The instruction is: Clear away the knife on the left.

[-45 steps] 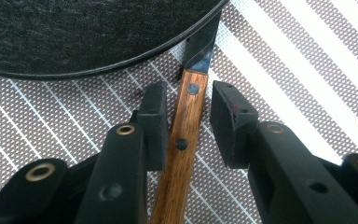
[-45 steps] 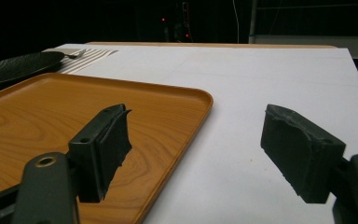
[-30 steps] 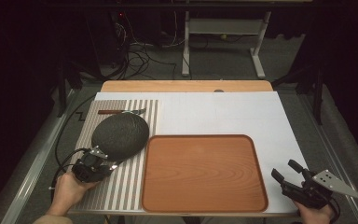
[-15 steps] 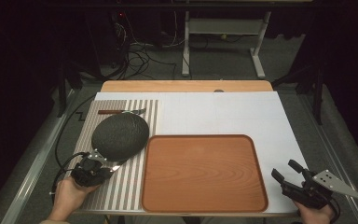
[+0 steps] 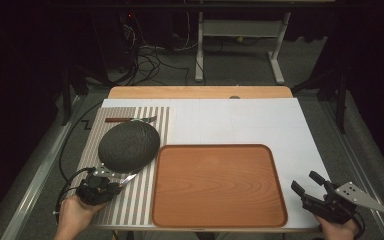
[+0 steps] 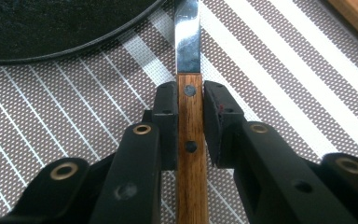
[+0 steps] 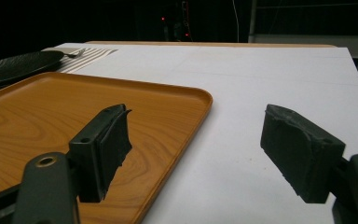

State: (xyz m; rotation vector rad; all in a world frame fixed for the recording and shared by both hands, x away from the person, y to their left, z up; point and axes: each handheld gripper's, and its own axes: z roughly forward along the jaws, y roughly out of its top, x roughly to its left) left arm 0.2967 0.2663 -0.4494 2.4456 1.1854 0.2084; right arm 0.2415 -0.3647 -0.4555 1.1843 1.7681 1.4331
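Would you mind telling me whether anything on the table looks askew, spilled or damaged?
Nothing stands out. The dark plate sits flat on the striped placemat, the wooden tray lies square, and the left gripper grips the knife by its wooden handle.

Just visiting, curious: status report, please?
Left gripper shut on knife, blade by dark plate. Right gripper open, empty, beside tray. Nothing in the way.

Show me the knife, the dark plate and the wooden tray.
knife [image 6: 189, 135], left gripper view, on its wooden handle.
dark plate [image 5: 128, 146], high view, on its middle.
wooden tray [image 5: 219, 148], high view, on its far rim.
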